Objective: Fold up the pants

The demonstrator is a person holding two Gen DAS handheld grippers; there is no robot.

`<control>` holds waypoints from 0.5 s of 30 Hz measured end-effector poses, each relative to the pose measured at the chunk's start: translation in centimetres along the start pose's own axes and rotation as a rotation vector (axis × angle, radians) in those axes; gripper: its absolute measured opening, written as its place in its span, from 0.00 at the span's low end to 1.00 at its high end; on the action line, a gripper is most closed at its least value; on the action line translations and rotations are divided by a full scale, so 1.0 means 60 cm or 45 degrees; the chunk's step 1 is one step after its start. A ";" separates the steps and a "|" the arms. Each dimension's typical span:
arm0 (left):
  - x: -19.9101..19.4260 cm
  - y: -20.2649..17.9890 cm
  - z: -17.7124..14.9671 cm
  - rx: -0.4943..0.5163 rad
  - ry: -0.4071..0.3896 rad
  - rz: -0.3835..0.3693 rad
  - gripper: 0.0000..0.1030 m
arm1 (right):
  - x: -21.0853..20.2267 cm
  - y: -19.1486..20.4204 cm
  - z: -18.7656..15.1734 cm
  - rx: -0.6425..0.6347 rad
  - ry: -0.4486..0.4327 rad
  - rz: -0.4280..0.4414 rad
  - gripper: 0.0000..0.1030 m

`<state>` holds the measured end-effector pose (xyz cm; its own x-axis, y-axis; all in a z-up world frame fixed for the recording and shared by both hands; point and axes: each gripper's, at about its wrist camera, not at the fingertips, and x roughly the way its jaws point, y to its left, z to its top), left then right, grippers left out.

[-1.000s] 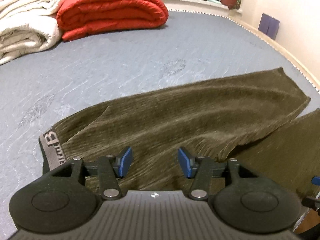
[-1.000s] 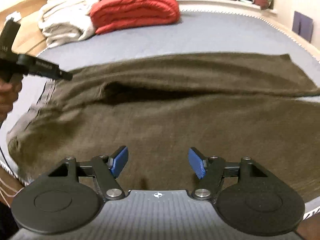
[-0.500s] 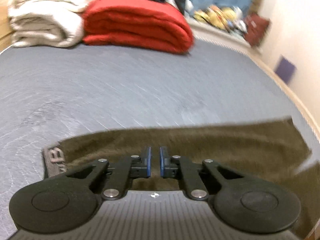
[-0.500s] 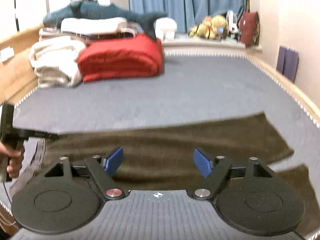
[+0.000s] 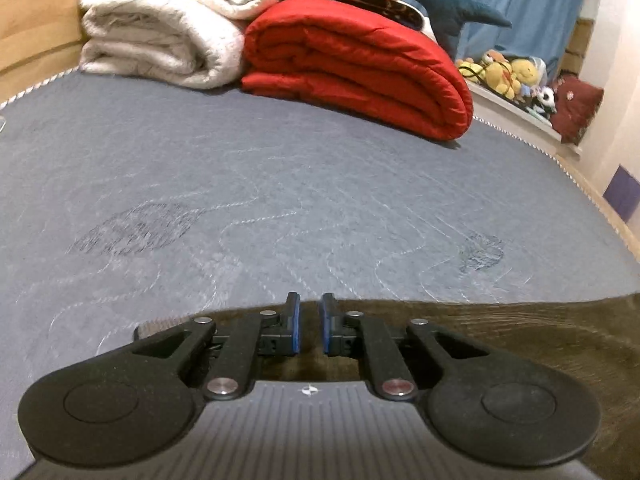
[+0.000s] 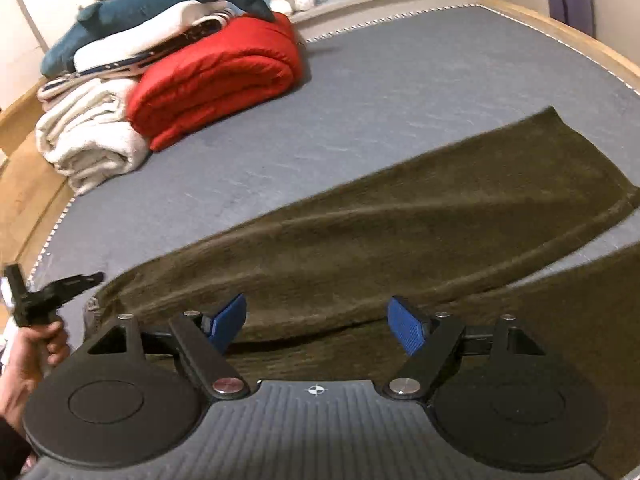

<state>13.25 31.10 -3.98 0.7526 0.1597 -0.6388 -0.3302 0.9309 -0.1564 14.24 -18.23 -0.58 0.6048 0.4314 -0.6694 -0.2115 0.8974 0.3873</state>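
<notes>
Olive-brown pants [image 6: 400, 232] spread flat on grey-blue mattress [image 5: 280, 184], legs running toward right, waistband at left near mattress edge. Left gripper [image 5: 308, 326] at waistband edge of pants, blue pads [image 5: 295, 330] nearly together, pinching fabric edge. Right gripper [image 6: 318, 320] above pants near crotch, jaws wide open, holding nothing. Red quilt [image 5: 360, 64] and white blanket [image 5: 168, 32] stacked at far end of mattress.

The left gripper [image 5: 308, 326] has its blue pads drawn nearly together — only a narrow slit shows between them. The right gripper [image 6: 318, 320] holds its fingers spread wide — pads well apart.
</notes>
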 end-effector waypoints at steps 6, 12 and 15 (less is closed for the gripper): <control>0.067 -0.040 -0.011 0.144 -0.020 -0.024 0.72 | 0.003 -0.002 0.017 -0.022 -0.025 -0.017 0.78; 0.143 -0.077 -0.005 0.267 0.110 -0.090 0.75 | 0.001 -0.028 0.022 0.030 -0.016 -0.010 0.78; 0.167 -0.084 -0.010 0.350 0.187 -0.149 0.72 | -0.003 -0.031 0.021 0.037 -0.022 -0.024 0.78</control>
<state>22.13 27.80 -10.05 0.6798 0.0162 -0.7332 -0.0655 0.9971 -0.0387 15.50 -20.09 -0.42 0.6218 0.4129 -0.6655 -0.1780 0.9020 0.3933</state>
